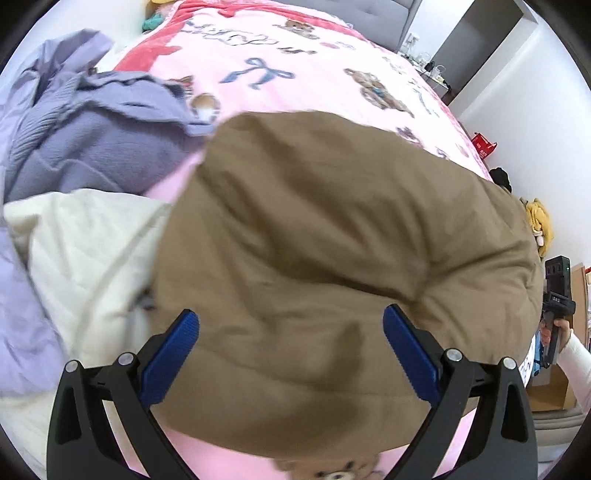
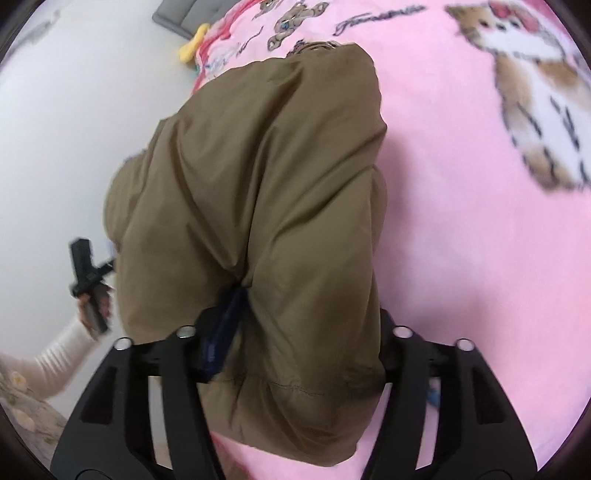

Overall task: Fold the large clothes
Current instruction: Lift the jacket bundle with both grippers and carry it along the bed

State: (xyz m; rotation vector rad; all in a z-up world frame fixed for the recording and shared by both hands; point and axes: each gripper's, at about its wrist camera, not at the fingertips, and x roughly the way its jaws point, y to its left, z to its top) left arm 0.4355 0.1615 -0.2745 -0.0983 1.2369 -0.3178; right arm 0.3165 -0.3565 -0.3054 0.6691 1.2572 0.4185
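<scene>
A brown padded jacket lies bunched on the pink bear-print blanket. My left gripper hovers over its near part, open, blue pads wide apart with only fabric below them. In the right wrist view the same jacket drapes over my right gripper. Its jaws stand apart, the left blue finger shows with creases gathering at its tip, and the right finger is hidden under the cloth. Each view catches the other gripper in a white-sleeved hand.
A purple garment heap and a cream garment lie to the left of the jacket. A red box and a yellow item sit past the bed's right edge. A yellow toy lies by the grey headboard.
</scene>
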